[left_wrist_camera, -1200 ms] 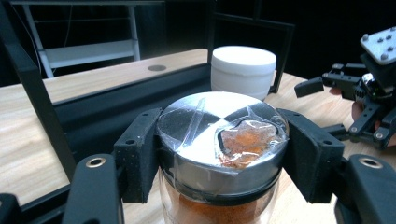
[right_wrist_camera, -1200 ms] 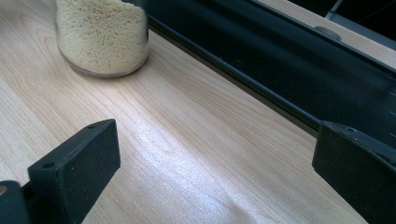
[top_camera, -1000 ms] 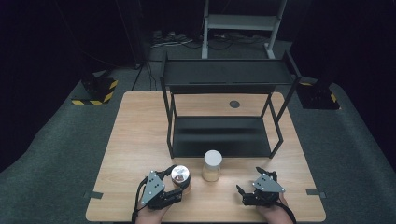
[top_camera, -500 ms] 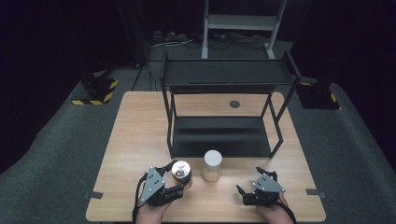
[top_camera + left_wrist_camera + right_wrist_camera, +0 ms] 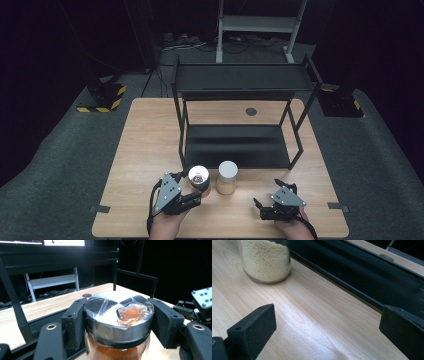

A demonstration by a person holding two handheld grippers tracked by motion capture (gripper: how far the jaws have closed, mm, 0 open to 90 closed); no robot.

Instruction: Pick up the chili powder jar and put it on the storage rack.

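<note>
A glass jar of orange-red powder with a silver lid (image 5: 119, 320) sits between the pads of my left gripper (image 5: 199, 186), which is shut on it just under the lid. In the high view this jar (image 5: 198, 175) is at the table's front, left of centre, slightly lifted. A second jar with a white lid and pale yellow grains (image 5: 227, 177) stands just to its right; its base appears in the right gripper view (image 5: 265, 261). My right gripper (image 5: 267, 200) rests at the front right, jaws wide open over bare wood (image 5: 322, 332).
A black two-level metal rack (image 5: 240, 115) stands on the middle of the wooden table (image 5: 145, 140), its lower shelf (image 5: 367, 282) just beyond the jars. A round grommet (image 5: 251, 111) lies behind the rack. Dark floor and a white stand are past the far edge.
My left gripper has risen a little with the orange powder jar in it. The white-lidded jar and my right gripper have stayed put.
</note>
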